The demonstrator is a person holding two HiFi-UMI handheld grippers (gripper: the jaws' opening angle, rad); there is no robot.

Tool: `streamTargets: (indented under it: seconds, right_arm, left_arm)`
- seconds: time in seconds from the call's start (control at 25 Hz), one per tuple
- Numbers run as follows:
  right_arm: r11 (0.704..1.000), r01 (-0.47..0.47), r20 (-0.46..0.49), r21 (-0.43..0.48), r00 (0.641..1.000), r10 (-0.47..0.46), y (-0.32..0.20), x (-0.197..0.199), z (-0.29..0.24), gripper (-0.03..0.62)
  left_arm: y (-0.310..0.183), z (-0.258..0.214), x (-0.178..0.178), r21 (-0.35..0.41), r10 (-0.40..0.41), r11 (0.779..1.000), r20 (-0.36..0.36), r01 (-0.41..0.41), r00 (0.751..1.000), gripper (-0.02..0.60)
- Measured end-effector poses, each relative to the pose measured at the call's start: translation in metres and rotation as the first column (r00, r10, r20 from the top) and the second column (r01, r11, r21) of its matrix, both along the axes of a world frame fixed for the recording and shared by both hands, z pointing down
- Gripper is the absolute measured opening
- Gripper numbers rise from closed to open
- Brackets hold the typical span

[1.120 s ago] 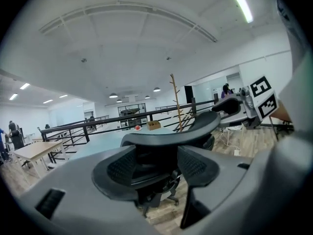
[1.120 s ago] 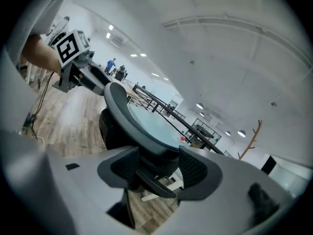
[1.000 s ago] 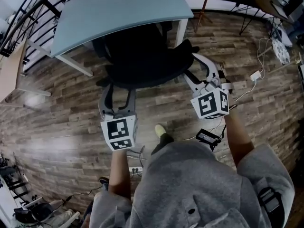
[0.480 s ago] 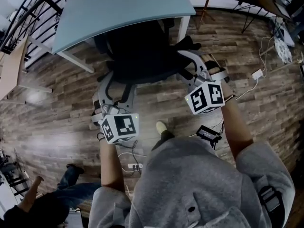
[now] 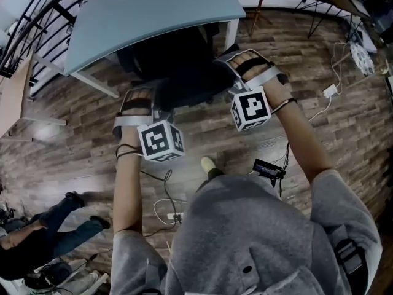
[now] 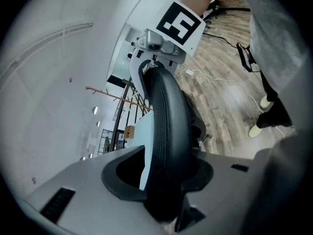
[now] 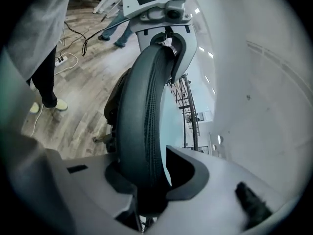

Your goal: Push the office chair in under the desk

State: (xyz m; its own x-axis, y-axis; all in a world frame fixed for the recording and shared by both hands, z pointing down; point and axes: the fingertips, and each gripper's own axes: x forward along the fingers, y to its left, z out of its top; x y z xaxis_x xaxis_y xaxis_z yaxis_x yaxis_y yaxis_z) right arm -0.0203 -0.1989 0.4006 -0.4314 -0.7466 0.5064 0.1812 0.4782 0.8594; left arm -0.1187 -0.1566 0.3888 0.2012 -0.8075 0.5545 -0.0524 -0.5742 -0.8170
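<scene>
The black office chair [image 5: 184, 72] stands with its seat partly beneath the pale blue desk [image 5: 153, 11]. Only its backrest shows in the head view. My left gripper [image 5: 140, 98] is at the backrest's left end and my right gripper [image 5: 238, 61] at its right end. In the left gripper view the backrest rim [image 6: 166, 116] runs between the jaws of the left gripper [image 6: 166, 180], which are closing and touch it on both sides. The right gripper [image 7: 146, 180] likewise closes on the rim [image 7: 142, 106].
White desk legs [image 5: 232, 34] flank the chair. Cables and a power strip [image 5: 169, 214] lie on the wooden floor behind me, beside a black adapter [image 5: 267, 168] and a white plug [image 5: 330, 92]. Another person [image 5: 43, 238] stands at lower left. Black railing [image 5: 37, 17] borders the far left.
Both grippers have moved forward onto the backrest's top rim and their jaws have narrowed around it. The chair sits slightly further under the desk. Another person has come into view at lower left.
</scene>
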Motion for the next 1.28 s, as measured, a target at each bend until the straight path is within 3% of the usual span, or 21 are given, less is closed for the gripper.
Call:
streamTargets:
  seconds: [0.2, 0.36, 0.52, 1.28]
  right_arm:
    - [1.0, 0.021, -0.015, 0.015, 1.0, -0.021, -0.004, -0.003, -0.002, 0.089]
    - [0.997, 0.034, -0.052, 0.073, 0.998, -0.03, -0.006, 0.0, 0.004, 0.053]
    - [0.986, 0.047, -0.002, 0.162, 0.999, -0.047, -0.004, -0.007, 0.0, 0.035]
    - [0.991, 0.015, 0.004, 0.133, 1.0, -0.015, 0.001, -0.01, -0.004, 0.034]
  left_arm:
    - [-0.008, 0.007, -0.006, -0.008, 0.025, 1.0, 0.135, -0.024, 0.991, 0.08]
    - [-0.011, 0.008, -0.004, 0.047, 0.036, 0.998, 0.15, -0.044, 0.988, 0.051]
    - [-0.007, 0.01, -0.005, 0.098, 0.025, 0.994, 0.165, -0.042, 0.986, 0.04]
    - [-0.006, 0.004, -0.01, 0.112, 0.026, 0.993, 0.146, -0.043, 0.989, 0.038]
